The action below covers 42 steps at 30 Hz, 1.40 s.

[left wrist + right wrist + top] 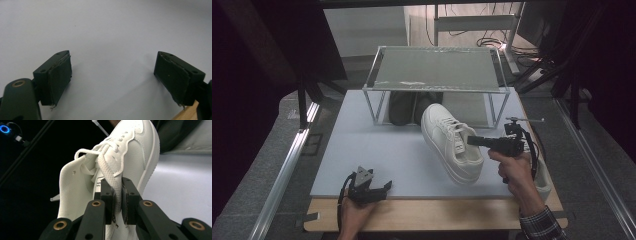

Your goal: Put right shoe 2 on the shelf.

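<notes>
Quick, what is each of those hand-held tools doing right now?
Left tool: open, nothing between its jaws, over the pale mat.
Right tool: closed on the white sneaker, pinching its side wall near the laces.

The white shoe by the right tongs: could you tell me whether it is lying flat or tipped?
Tipped. The white shoe leans with its sole edge raised, and the right tongs pinch its collar.

Dim room, dark at both sides. Pale grey mat (pixel 377 155) covers a wooden counter (pixel 432 215); a metal wire shelf (pixel 434 70) stands at its far end. Cables (pixel 492 42) lie on the floor (pixel 362 35) behind, aluminium rails (pixel 287 165) flank the counter.
</notes>
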Each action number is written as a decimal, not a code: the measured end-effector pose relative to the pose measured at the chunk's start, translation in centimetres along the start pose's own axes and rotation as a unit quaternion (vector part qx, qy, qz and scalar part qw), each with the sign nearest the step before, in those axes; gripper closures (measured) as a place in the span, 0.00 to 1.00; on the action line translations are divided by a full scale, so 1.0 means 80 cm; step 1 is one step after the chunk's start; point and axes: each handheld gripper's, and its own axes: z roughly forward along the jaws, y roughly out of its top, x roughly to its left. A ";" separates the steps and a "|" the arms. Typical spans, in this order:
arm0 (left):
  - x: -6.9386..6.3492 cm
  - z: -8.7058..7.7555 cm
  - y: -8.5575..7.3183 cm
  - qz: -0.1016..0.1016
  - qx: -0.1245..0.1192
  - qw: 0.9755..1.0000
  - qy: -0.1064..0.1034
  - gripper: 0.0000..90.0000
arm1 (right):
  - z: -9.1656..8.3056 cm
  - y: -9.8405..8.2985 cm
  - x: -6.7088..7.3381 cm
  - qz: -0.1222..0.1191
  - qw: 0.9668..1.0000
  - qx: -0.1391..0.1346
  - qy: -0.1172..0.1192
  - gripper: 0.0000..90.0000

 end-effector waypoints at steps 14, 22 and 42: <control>0.000 0.000 0.000 0.000 0.000 1.000 0.000 0.16 | 0.004 0.020 0.023 0.004 1.000 -0.007 0.026 0.91; 0.000 0.000 0.000 0.000 0.000 1.000 0.000 0.17 | 0.008 0.038 0.039 0.004 0.999 -0.016 0.038 0.91; 0.000 0.000 0.000 -0.001 0.000 1.000 0.000 0.17 | 0.023 0.089 0.052 0.019 0.998 -0.058 0.025 0.90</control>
